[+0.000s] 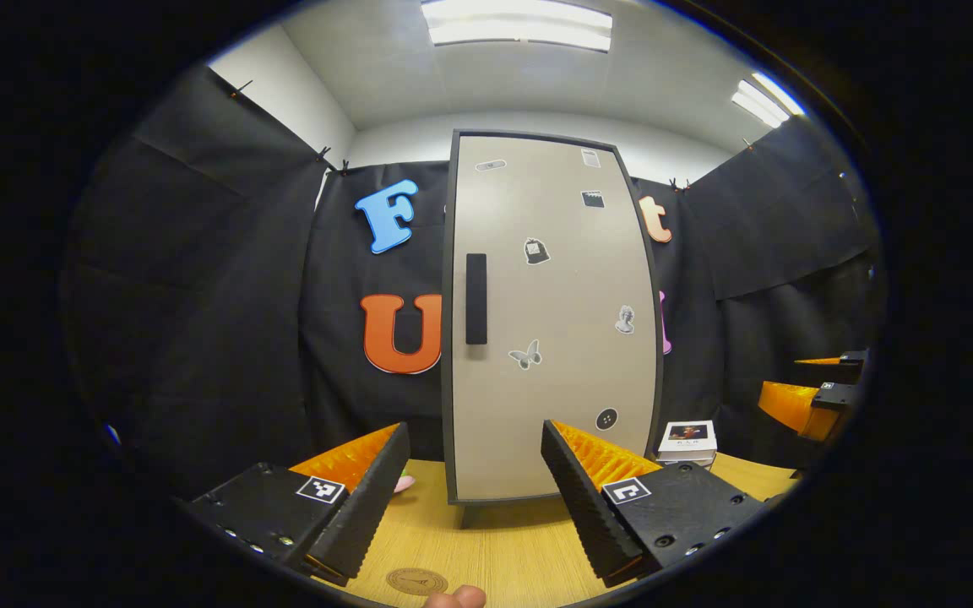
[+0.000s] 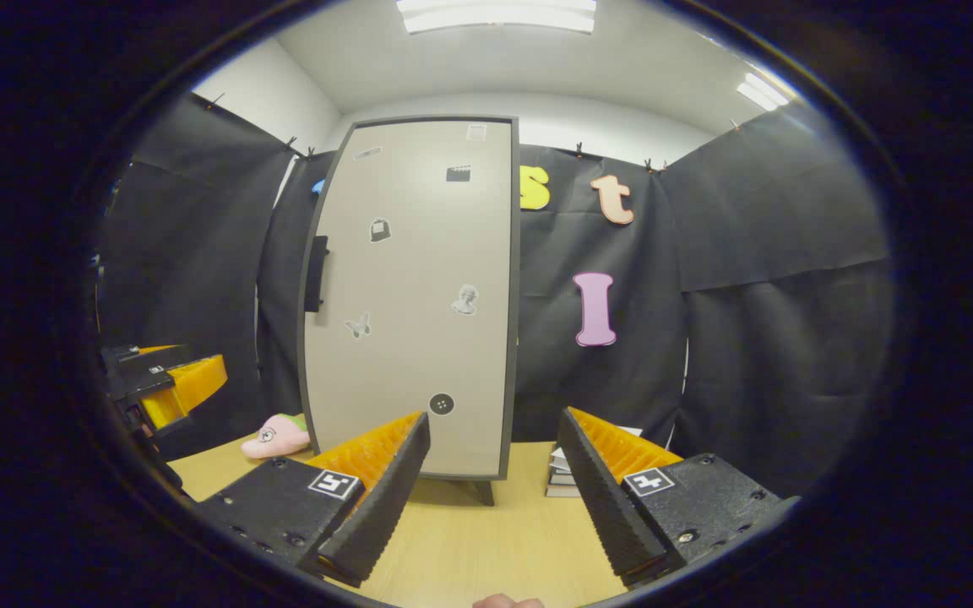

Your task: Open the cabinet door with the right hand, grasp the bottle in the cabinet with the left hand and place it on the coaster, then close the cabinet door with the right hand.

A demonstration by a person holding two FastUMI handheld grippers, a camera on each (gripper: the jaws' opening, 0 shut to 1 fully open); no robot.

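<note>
- The cabinet [image 1: 550, 321] stands upright on the wooden counter [image 1: 503, 549], its beige door shut and dotted with small stickers; the bottle cannot be seen behind the closed door.
- In the left gripper view the door's black handle [image 1: 475, 298] faces the camera squarely, a vertical bar near the door's left edge.
- In the right gripper view the cabinet [image 2: 419, 295] sits left of centre and the handle [image 2: 316, 274] is seen from the side, jutting out from the door's left edge.
- The left gripper [image 1: 476, 498] is spread wide, with nothing between its black-and-orange fingers; it hangs over the counter in front of the cabinet, apart from the door.
- The right gripper [image 2: 493, 498] is likewise wide apart and holds nothing, low over the counter [image 2: 486, 540], with the cabinet's lower right corner seen past its gap.
- A round brown coaster [image 1: 416, 580] lies on the counter near the bottom edge of the left gripper view, just beside the left finger; a fingertip [image 1: 457, 598] of the person's hand shows next to it.
- A pink plush toy [image 2: 275, 436] lies on the counter left of the cabinet in the right gripper view; the left gripper view gives just a pink sliver of it [image 1: 403, 483] behind the left finger.
- A small stack of books [image 1: 687, 442] rests on the counter right of the cabinet; in the right gripper view it [image 2: 562, 477] is partly hidden by the right finger.
- Each view catches the other gripper at its edge: the right gripper [image 1: 816, 393] at the far right of the left gripper view, the left gripper [image 2: 165, 380] at the far left of the right gripper view.
</note>
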